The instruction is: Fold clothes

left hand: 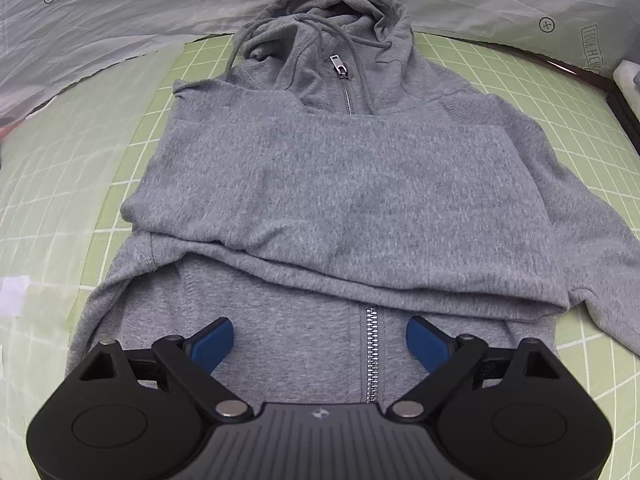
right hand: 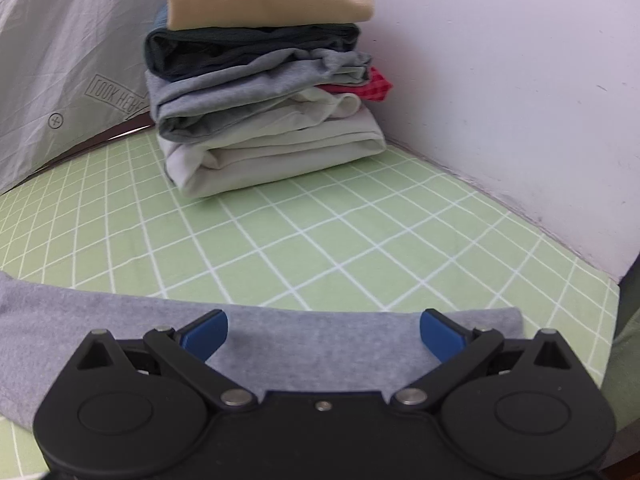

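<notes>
A grey zip hoodie (left hand: pixel 340 184) lies front-up on the green checked cloth, hood at the far end. One sleeve is folded straight across its chest, covering part of the zipper (left hand: pixel 372 352). My left gripper (left hand: pixel 320 340) hovers over the lower front with its blue pads wide apart and nothing between them. In the right wrist view my right gripper (right hand: pixel 324 338) stands open above a flat grey sleeve (right hand: pixel 280 344) that stretches out over the cloth; its pads (right hand: pixel 206 336) do not press on it.
A stack of folded clothes (right hand: pixel 264 80) stands at the back near the white wall (right hand: pixel 500 80). Crumpled white sheeting (left hand: pixel 100 20) lines the far edge. Green checked cloth (right hand: pixel 320 240) shows between the sleeve and the stack.
</notes>
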Demonstrator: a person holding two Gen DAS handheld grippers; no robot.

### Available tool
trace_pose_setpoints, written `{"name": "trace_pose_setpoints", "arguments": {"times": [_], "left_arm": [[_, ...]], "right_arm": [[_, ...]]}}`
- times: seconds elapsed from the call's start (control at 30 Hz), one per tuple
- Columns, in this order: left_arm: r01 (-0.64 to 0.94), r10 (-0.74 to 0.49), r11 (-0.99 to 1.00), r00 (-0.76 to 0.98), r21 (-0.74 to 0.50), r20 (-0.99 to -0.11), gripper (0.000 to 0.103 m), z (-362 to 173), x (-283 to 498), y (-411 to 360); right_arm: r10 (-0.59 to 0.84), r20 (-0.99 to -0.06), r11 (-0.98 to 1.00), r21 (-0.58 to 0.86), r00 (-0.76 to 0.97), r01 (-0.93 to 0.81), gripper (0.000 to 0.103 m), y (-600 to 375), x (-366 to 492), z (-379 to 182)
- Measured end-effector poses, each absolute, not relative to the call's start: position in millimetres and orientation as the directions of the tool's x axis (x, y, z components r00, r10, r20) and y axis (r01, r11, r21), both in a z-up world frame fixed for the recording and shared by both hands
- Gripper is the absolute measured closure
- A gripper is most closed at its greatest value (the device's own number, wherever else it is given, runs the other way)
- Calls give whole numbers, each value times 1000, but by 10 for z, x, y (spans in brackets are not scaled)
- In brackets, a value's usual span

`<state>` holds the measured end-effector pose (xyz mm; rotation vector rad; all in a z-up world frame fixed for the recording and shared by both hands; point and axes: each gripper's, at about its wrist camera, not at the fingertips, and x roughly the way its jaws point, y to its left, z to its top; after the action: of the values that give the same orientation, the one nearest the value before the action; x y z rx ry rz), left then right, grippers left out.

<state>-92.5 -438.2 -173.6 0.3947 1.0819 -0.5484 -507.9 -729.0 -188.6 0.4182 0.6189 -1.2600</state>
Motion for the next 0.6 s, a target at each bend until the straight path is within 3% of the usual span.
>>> {"name": "trace_pose_setpoints", "arguments": {"times": [0.17,0.6], "left_arm": [[575,-215,817,355,31,-910,0,-1766,-917,-4349],[567,-222,823,361,24,-906,0,-1773,-928,-4324]], "right_arm": [[-752,-651,194,-68,104,979,0,-7356,-5426,-1926],[-717,-685,181,-1,131,984,1,-7341,-5493,-1982]]}}
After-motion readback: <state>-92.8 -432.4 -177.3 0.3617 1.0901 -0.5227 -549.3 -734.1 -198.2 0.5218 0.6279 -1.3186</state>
